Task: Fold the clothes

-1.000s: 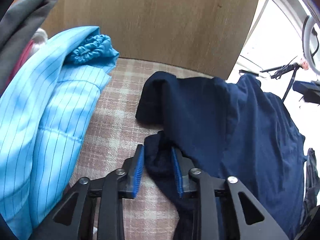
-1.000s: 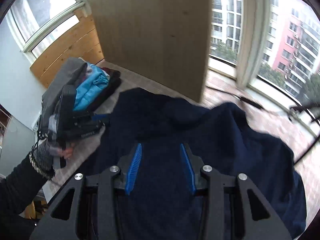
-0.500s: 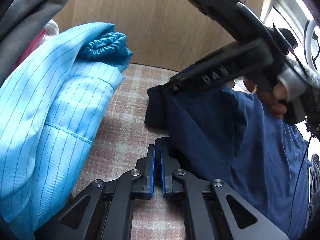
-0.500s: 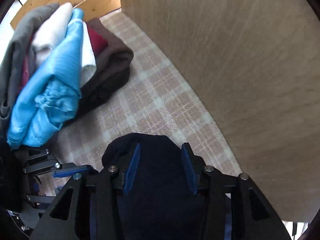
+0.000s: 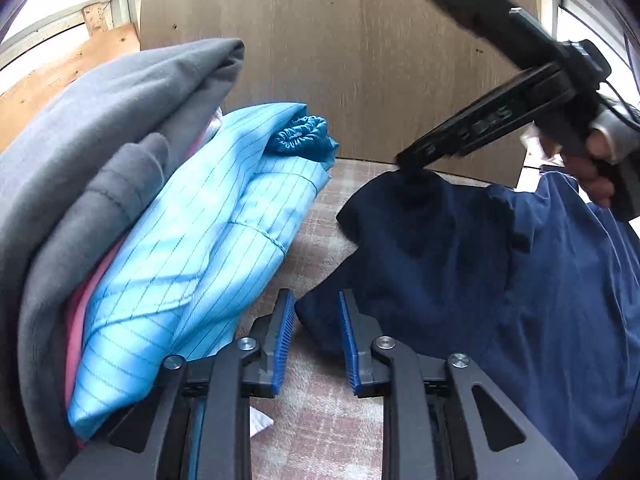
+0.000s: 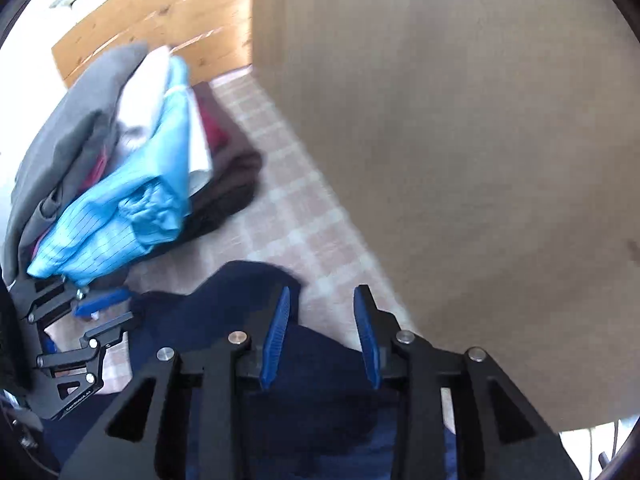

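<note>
Risk check: dark navy blue cloth garment [image 5: 500, 280] lies spread, not yet a tidy fold, on the pink-and-cream checked cloth-covered bench [image 5: 320, 216], just right of the leaning stack of folded clothes [image 5: 100, 200] (grey fleece on top, light blue pinstriped piece at its base).

Left gripper [image 5: 314, 344]: jaws spread, a navy corner sitting loose between the blue pads, not clamped. Right gripper [image 6: 322, 332]: jaws spread too, over the navy edge nearest the brown wooden panel [image 6: 460, 140]; nothing pinched.

Failure modes, judged from this:
- Left gripper shuts on only the corner tip: thin cloth slips out mid-lift and the fold goes skewed.
- Left gripper sits close to the stack's light blue piece; a sideways sweep could snag it and tip the stack, which already leans toward the navy garment.
- Right gripper is close to the panel; a push that way bunches cloth against it.
- Right view is motion-blurred, so exact pad-to-cloth contact there cannot be told.
</note>
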